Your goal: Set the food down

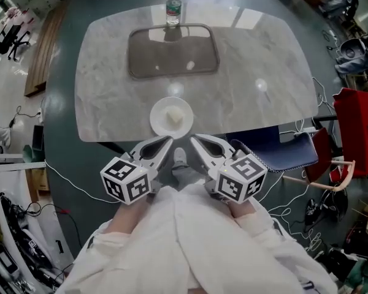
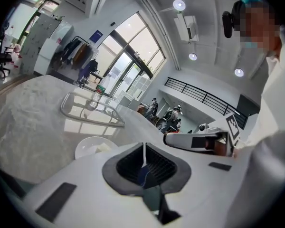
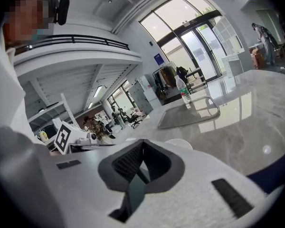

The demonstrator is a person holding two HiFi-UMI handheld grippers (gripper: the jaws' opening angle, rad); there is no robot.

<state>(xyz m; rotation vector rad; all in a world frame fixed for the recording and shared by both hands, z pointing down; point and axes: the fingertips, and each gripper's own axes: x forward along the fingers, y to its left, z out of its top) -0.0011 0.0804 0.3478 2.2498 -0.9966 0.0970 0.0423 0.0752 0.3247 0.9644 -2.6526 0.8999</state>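
A pale chunk of food (image 1: 174, 116) lies on a small white plate (image 1: 157, 120) near the front edge of the marble table (image 1: 110, 103). Both grippers hover just short of that edge, close to the person's body, tips angled toward the plate. My left gripper (image 1: 164, 144) and my right gripper (image 1: 198, 142) are shut with nothing between their jaws. In the left gripper view the plate (image 2: 84, 149) and food (image 2: 103, 147) show just beyond the shut jaws. The right gripper view shows only a sliver of the plate (image 3: 181, 143).
A grey tray (image 1: 132, 55) sits at the middle of the table, with a water bottle (image 1: 173, 5) standing behind it. A blue chair seat (image 1: 283, 149) is to the right of the grippers, a red object (image 1: 356, 124) further right. Cables lie on the floor.
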